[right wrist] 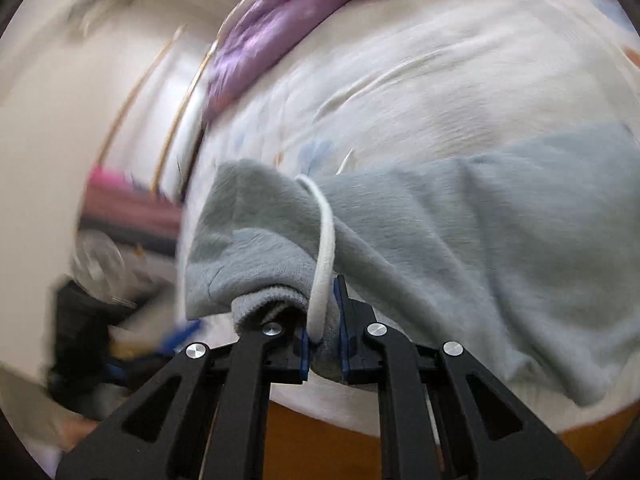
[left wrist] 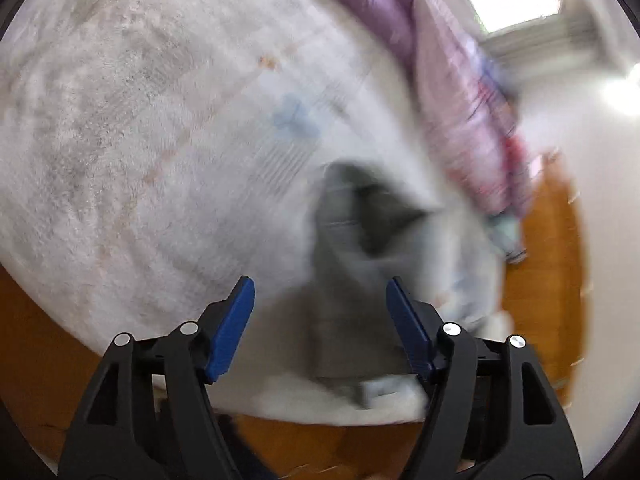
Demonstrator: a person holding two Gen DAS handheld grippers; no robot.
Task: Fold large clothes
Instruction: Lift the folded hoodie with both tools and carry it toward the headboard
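A grey fleece garment (right wrist: pixel 460 232) with a white drawstring (right wrist: pixel 324 248) lies on a bed with a pale floral cover (right wrist: pixel 440 80). My right gripper (right wrist: pixel 324 320) is shut on a bunched edge of the garment near the drawstring. In the left wrist view the garment (left wrist: pixel 352 248) is blurred and lies ahead, between and beyond the fingers. My left gripper (left wrist: pixel 320 300) is open and empty above the near edge of the bed (left wrist: pixel 160 160).
A purple and pink quilt (left wrist: pixel 460 100) is heaped along the far side of the bed; it also shows in the right wrist view (right wrist: pixel 260 52). Wooden floor (left wrist: pixel 552 264) lies beside the bed. A white wall (right wrist: pixel 48 140) and blurred clutter (right wrist: pixel 112 248) are at left.
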